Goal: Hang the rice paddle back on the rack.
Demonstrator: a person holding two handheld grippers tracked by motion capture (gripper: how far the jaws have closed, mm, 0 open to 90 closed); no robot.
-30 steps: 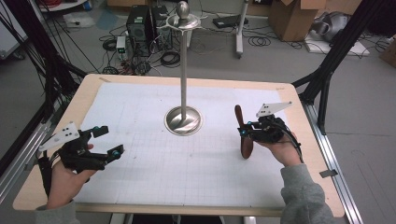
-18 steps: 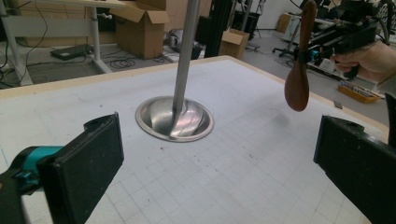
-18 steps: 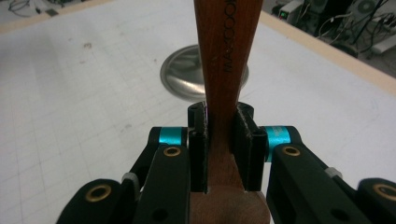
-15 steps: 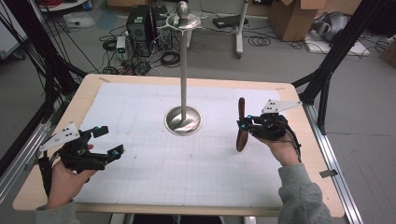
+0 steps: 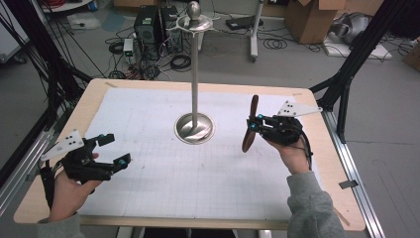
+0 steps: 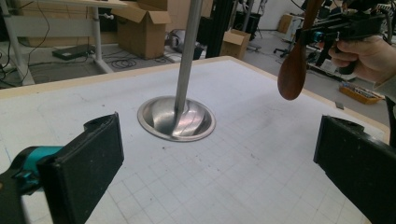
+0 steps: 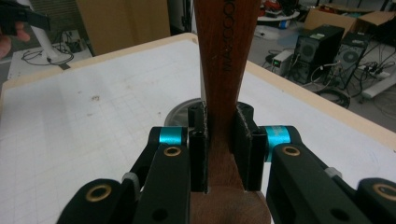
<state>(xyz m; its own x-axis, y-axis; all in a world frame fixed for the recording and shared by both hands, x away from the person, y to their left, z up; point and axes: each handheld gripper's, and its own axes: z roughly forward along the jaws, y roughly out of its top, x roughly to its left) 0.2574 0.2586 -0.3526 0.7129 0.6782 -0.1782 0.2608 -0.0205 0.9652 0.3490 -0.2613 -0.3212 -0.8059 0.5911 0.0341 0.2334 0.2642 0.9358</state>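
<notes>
Holding the wooden spoon [image 5: 250, 126] clamped upright in our right gripper [image 5: 253, 125] near the table's [image 5: 148, 104] right edge, we keep our left gripper [image 5: 113, 149] open and empty; hanging it on the metal stand [image 5: 195, 74] remains.

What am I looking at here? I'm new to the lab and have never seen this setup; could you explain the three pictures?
There is no robot: a person holds a tool with two jaws in each hand. The high view looks down on the table from above the person. The other two pictures come from cameras riding on each tool, looking along its black jaws. On the white gridded sheet stands a metal stand, a tall pole on a round dished base. The right hand-held gripper is clamped on the handle of a wooden spoon, held roughly upright above the table beside the stand; the right gripper view shows the pads pressing the wood. The left hand-held gripper is open and holds nothing.
</notes>
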